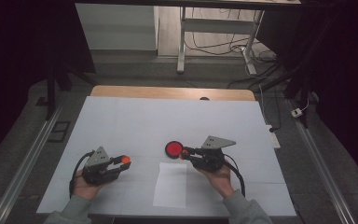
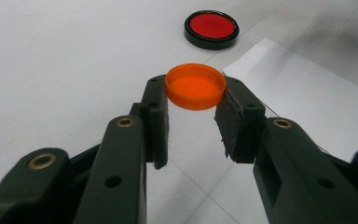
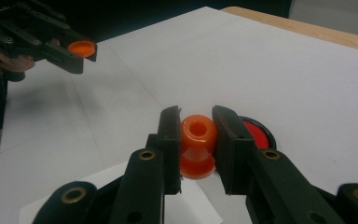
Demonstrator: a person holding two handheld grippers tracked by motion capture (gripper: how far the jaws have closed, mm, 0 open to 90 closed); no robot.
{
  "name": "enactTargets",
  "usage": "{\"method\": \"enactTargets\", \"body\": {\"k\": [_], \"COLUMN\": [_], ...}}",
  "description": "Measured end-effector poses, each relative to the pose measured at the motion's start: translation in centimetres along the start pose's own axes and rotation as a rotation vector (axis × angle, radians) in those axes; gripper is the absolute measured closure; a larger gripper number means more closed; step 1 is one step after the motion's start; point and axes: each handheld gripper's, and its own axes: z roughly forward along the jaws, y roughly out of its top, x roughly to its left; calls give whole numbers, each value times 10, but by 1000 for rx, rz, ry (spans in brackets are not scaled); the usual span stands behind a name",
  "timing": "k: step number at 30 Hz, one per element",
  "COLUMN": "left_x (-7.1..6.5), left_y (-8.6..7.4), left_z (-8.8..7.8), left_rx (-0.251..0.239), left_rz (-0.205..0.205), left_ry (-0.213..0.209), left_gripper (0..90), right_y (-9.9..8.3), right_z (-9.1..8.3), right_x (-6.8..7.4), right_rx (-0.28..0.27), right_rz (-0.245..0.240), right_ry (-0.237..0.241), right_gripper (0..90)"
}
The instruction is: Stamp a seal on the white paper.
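An orange cap (image 2: 196,86) sits clamped between the tips of my left gripper (image 1: 123,161), held just above the white table cover at the near left; the same cap (image 3: 82,48) appears far off in the right gripper view. My right gripper (image 1: 184,152) is shut on a small orange spool-shaped piece (image 3: 197,145) with a hole in its top. Right beside that gripper's tips lies a round black disc with a red centre (image 1: 173,149), flat on the cover. That disc (image 2: 211,29) also lies beyond the cap.
A white paper sheet (image 1: 171,185) lies between the two hands near the front edge. The white cover (image 1: 140,121) spans the table, with a wooden edge (image 1: 168,92) at the back. Beyond are desk legs and floor cables.
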Motion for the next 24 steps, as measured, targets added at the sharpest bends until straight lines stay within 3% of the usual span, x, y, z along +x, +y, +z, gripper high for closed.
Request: {"method": "enactTargets", "body": {"k": [10,24], "left_x": [0,0], "left_y": [0,0], "left_z": [0,1], "left_rx": [1,3], "left_rz": [0,1], "left_ry": [-1,-1], "left_gripper": [648,647], "right_y": [-7,-14], "right_z": [-3,5], "right_x": [6,29], "right_rx": [10,66], "right_rz": [13,-30], "right_ry": [31,102], "right_gripper": [724,723]}}
